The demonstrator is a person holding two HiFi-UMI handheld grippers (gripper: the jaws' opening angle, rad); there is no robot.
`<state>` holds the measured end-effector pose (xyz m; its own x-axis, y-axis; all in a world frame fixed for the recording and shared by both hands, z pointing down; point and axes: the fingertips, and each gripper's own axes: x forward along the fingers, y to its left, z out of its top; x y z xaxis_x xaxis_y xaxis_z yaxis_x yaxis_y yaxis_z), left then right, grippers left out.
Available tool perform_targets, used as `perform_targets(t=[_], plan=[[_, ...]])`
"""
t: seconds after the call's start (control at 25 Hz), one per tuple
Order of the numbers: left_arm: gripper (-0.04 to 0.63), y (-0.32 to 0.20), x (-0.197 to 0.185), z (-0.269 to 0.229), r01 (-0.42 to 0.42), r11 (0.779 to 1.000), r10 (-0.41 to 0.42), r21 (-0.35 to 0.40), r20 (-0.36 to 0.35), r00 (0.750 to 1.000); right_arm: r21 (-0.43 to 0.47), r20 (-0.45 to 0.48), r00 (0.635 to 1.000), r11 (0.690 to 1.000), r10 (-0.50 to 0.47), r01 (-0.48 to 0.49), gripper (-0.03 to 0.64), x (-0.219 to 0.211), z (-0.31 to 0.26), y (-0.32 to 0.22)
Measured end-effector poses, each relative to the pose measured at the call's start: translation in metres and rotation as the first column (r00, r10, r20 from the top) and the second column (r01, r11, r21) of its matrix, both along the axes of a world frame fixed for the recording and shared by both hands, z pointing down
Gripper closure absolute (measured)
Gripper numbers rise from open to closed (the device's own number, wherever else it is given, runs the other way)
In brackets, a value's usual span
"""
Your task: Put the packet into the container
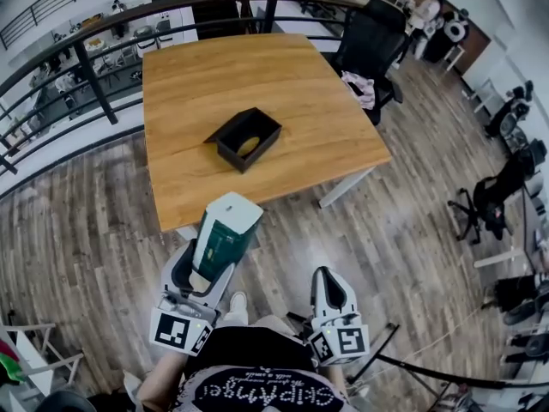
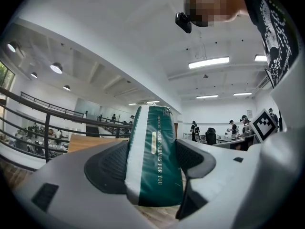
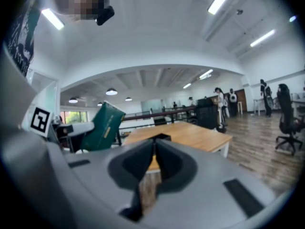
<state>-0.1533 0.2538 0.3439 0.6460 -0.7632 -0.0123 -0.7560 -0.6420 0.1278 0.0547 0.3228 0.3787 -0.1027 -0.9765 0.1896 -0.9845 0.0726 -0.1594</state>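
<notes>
While my left tool (image 1: pixel 210 264) clamps the green packet (image 1: pixel 226 230) short of the surface (image 1: pixel 206 75) and my right tool (image 1: pixel 332 292) sits closed, empty, I'd carry it squarely over the black container (image 1: pixel 248 138) before releasing.

1. The head view looks steeply down from above the person onto the table (image 1: pixel 197 75) and floor (image 1: pixel 412 230), with the left gripper (image 1: pixel 206 269) and right gripper (image 1: pixel 332 275) close at its lower edge.
2. The left gripper view sits low behind its fingers (image 2: pixel 107 168) and tilts up toward the ceiling (image 2: pixel 143 42). The packet (image 2: pixel 155 161) between them fills the near centre.
3. The right gripper view looks level past its fingers, with the table farther off.
4. All three views share the table and packet. The dark shape just beyond the right fingertips is probably the container (image 3: pixel 161 138).
</notes>
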Motion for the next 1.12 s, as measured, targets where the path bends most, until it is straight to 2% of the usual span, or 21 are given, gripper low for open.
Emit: perform_targets(t=[0.32, 0.68, 1.12], plan=[[0.256, -0.018, -0.014, 0.003, 0.012, 1.0, -0.012, 0.007, -0.011, 1.0, 0.0, -0.018, 1.0, 1.0, -0.008, 0.008, 0.577, -0.006, -0.003, -0.022], [0.256, -0.029, -0.023, 0.013, 0.047, 0.998, -0.047, -0.032, -0.004, 0.999, -0.037, -0.02, 1.0, 0.999, 0.008, -0.008, 0.577, 0.002, 0.003, -0.033], [0.256, -0.066, 0.005, 0.01, 0.104, 0.994, -0.105, -0.031, -0.007, 0.994, -0.06, -0.001, 0.998, 0.997, -0.055, 0.055, 0.577, 0.03, 0.009, -0.084]])
